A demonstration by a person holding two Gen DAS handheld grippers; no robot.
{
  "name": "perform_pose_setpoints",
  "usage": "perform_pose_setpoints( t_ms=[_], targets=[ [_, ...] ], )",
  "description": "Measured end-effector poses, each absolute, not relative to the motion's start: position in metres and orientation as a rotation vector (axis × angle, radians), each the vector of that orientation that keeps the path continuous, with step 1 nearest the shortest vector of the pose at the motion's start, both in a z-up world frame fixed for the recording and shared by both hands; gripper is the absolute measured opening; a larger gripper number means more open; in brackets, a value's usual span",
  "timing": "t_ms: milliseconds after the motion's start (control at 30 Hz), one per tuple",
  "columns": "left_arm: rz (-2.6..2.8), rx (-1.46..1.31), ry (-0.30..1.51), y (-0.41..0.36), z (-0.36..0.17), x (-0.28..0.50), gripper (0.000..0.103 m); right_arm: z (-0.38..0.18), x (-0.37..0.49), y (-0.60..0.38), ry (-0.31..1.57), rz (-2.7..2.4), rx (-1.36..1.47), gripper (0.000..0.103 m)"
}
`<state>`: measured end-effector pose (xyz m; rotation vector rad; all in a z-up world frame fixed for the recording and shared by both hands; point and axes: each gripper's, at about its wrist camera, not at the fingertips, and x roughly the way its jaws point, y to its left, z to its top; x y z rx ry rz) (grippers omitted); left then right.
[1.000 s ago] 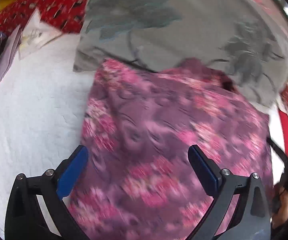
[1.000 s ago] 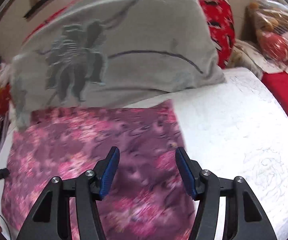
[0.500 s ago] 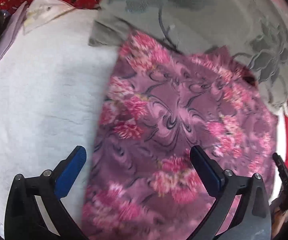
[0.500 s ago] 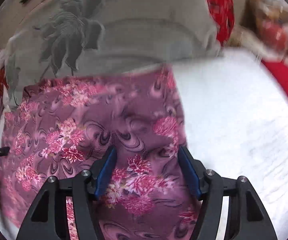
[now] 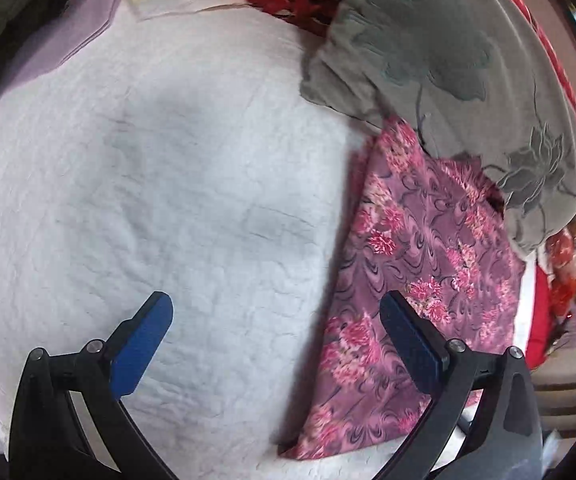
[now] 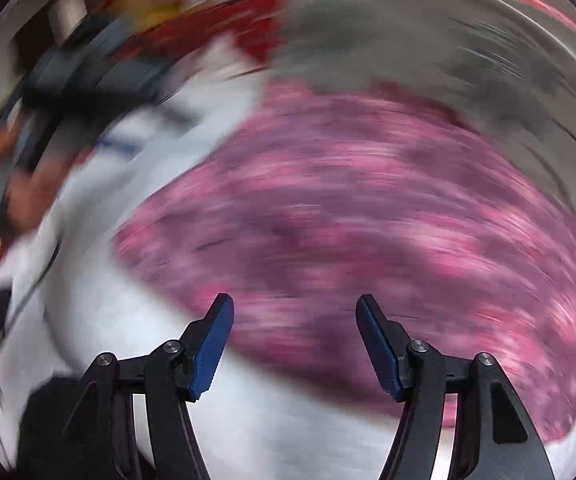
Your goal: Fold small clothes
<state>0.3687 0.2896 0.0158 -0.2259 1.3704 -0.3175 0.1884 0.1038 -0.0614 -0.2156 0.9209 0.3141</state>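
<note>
Fingers of left gripper (image 5: pixel 275 324) and right gripper (image 6: pixel 294 322) spread, empty; cloth (image 5: pixel 420 280) flat on bed (image 5: pixel 167 200). Between folds; next, grip near edge.

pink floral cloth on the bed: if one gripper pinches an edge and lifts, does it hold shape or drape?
The pink floral cloth will probably drape: it lies thin and flat on the white quilt, with no body. It looks light, so a push would likely bunch it. Its far edge sits under the grey pillow, which may drag.
</note>
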Motion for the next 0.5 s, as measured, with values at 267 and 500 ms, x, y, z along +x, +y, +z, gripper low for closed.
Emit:
perform_pose_setpoints(
  t_ms=[267,500],
  targets=[
    [-0.401,-0.219,1.381,0.295,0.024,0.373,0.103,-0.099,0.191,0.209,0.822,0.305,-0.530,0.065],
    [-0.581,-0.316,1.439,0.265,0.018,0.389,0.103,-0.105,0.219,0.221,0.706,0.152,-0.608,0.010]
  ],
)
